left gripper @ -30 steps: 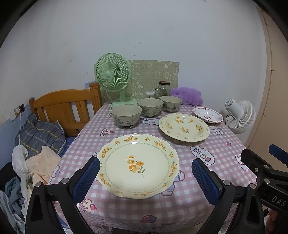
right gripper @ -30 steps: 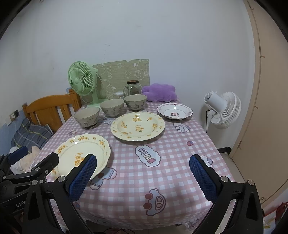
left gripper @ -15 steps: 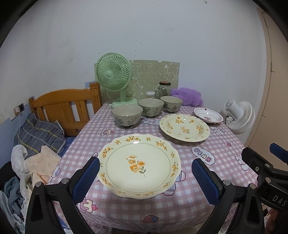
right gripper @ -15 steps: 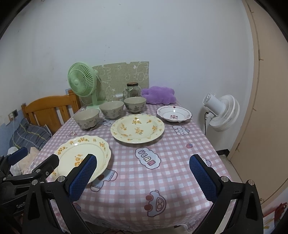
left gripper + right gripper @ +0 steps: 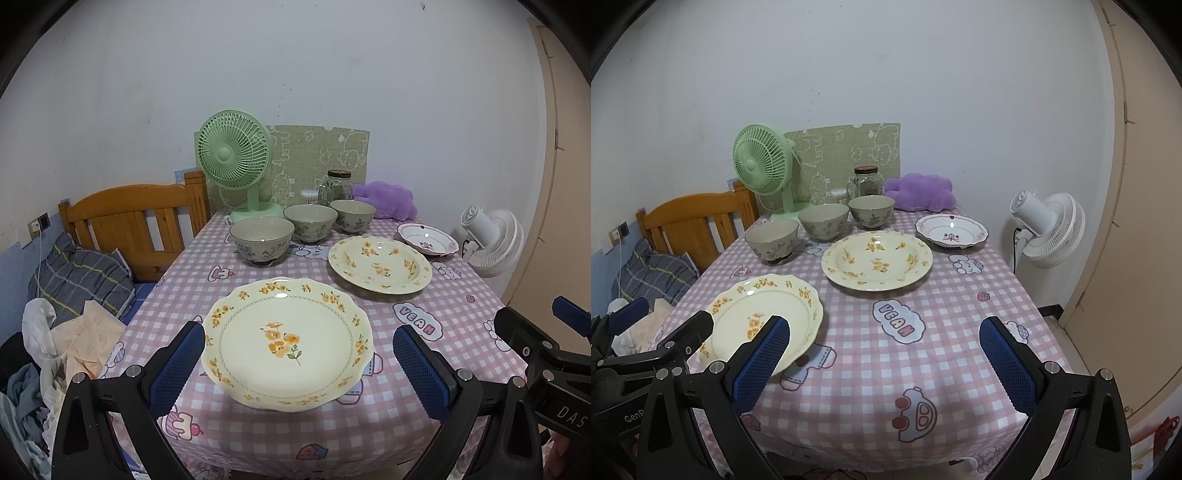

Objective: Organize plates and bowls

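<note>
A cream scalloped plate [image 5: 287, 343] [image 5: 764, 314] with orange flowers lies near the table's front left. Behind it to the right sits a deeper cream floral plate [image 5: 380, 264] [image 5: 877, 260], and farther back right a small white plate [image 5: 428, 238] [image 5: 952, 230] with a dark rim. Three grey-green bowls [image 5: 262, 240] [image 5: 310, 221] [image 5: 352, 215] stand in a row behind the plates. My left gripper [image 5: 297, 363] hovers open in front of the scalloped plate, touching nothing. My right gripper [image 5: 882, 356] is open over the bare front of the table.
A green desk fan [image 5: 236, 166], a glass jar [image 5: 338, 184] and a purple plush [image 5: 386, 201] stand along the back edge of the pink checked tablecloth [image 5: 923, 369]. A wooden bed frame [image 5: 129, 218] with clothes is on the left; a white floor fan [image 5: 1049, 229] on the right.
Both grippers have drawn back slightly from the table, so it sits a little farther off in both views. The plates and bowls have not moved. Both grippers stay open.
</note>
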Demonstrator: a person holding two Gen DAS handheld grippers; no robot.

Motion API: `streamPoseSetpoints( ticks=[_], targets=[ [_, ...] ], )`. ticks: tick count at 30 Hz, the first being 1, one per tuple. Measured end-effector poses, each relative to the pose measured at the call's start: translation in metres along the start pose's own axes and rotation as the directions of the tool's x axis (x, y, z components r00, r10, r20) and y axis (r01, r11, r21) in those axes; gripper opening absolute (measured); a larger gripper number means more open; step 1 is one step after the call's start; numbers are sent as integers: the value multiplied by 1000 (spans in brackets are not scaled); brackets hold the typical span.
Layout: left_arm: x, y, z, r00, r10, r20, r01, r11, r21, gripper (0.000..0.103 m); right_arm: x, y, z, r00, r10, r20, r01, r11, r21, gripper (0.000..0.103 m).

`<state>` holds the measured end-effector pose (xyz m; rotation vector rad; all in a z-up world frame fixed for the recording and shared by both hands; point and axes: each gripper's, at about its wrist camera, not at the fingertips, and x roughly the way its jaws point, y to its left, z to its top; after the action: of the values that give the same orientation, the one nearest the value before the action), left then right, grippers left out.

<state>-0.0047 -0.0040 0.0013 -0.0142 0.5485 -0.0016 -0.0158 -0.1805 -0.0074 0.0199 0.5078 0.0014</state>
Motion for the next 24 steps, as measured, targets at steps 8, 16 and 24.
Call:
streamPoseSetpoints(
  ticks=[8,16,24],
  targets=[
    [0,0,2,1000,3,3,-3,1000,1,102,0,0,0,1000,1,-1,-1,1000,1,103],
    [0,1,2,1000,2,4,-2,1000,0,102,1,1,0,1000,1,-1,-1,1000,1,103],
    [1,0,1,1000,7,3,-7,1000,0,102,1,3,-1,1000,10,-4,-10,1000,0,103]
  ],
)
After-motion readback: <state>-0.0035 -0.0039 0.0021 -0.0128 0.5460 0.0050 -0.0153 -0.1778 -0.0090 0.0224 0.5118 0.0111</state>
